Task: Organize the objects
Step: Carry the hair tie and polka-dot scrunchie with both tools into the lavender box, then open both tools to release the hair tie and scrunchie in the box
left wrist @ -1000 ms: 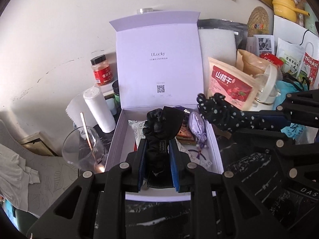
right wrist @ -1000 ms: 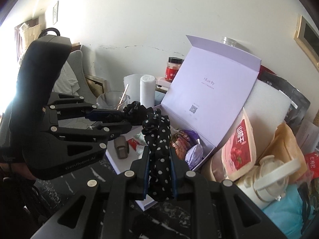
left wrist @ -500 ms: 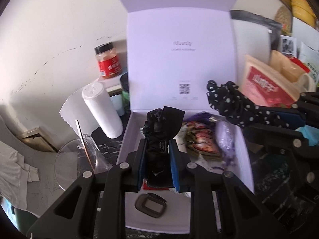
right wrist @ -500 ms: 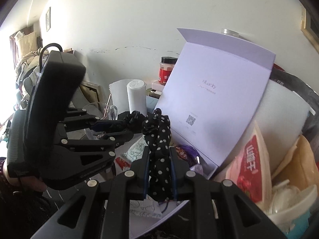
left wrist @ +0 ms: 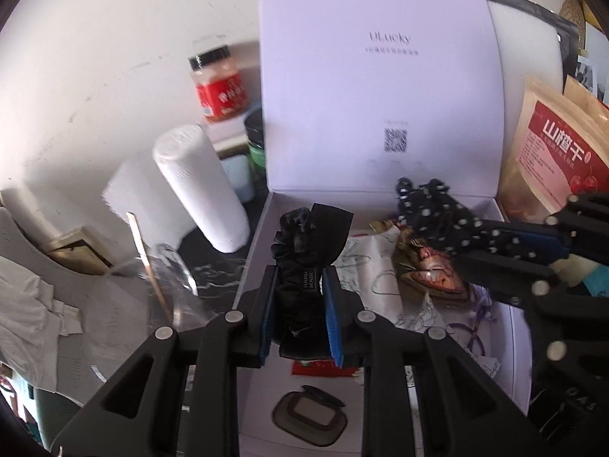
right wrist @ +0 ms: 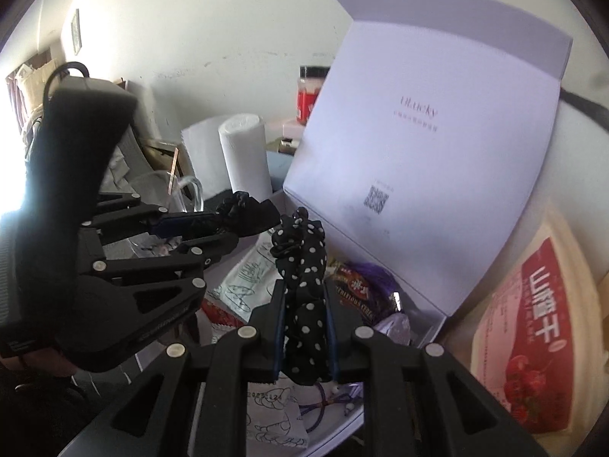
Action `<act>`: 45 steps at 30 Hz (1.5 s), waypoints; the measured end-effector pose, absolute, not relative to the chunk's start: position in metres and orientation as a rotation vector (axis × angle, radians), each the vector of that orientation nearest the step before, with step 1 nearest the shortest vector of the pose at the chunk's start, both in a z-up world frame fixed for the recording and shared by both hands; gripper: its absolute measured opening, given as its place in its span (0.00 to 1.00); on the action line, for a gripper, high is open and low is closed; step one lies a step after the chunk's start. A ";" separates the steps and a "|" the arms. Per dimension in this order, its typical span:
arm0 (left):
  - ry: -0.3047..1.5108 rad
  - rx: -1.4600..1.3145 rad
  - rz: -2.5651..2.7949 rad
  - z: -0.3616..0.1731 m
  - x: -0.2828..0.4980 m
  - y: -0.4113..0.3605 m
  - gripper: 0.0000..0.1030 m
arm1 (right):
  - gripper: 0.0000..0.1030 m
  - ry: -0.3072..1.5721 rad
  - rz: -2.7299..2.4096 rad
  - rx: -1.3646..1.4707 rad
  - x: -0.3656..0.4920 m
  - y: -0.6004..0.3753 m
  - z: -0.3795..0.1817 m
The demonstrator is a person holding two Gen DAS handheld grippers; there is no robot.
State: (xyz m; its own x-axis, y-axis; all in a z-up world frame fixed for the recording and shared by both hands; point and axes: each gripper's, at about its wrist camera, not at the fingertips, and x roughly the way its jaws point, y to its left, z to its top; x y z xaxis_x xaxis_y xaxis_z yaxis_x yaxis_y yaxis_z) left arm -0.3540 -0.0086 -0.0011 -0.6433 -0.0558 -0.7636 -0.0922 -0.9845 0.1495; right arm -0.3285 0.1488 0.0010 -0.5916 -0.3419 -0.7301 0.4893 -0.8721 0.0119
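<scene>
The left gripper [left wrist: 300, 297] pinches a black scrunchie [left wrist: 304, 266], the right gripper [right wrist: 304, 327] a polka-dot scrunchie [right wrist: 304, 285]. Both hang over the open lilac gift box [left wrist: 380, 76], above its snack packets [left wrist: 434, 270] and small grey case [left wrist: 309, 417]

The black scrunchie [left wrist: 300, 251] looks like shiny satin cloth. The dotted scrunchie [right wrist: 304, 285] is matt fabric. The lilac box [left wrist: 380, 76] behind them is smooth matt cardboard. Left of the claw, the paper roll [left wrist: 201, 186] is rough.
</scene>
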 end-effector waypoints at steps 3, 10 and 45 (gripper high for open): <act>0.265 -1.343 2.787 -0.011 -0.359 -0.007 0.20 | 0.16 0.272 -2.409 1.084 -0.333 0.146 -0.009; 0.270 -1.405 2.748 -0.032 -0.370 -0.006 0.20 | 0.16 0.283 -2.387 1.142 -0.339 0.143 -0.025; 0.202 -1.383 2.677 -0.039 -0.351 -0.006 0.31 | 0.19 0.311 -2.357 1.261 -0.340 0.145 -0.050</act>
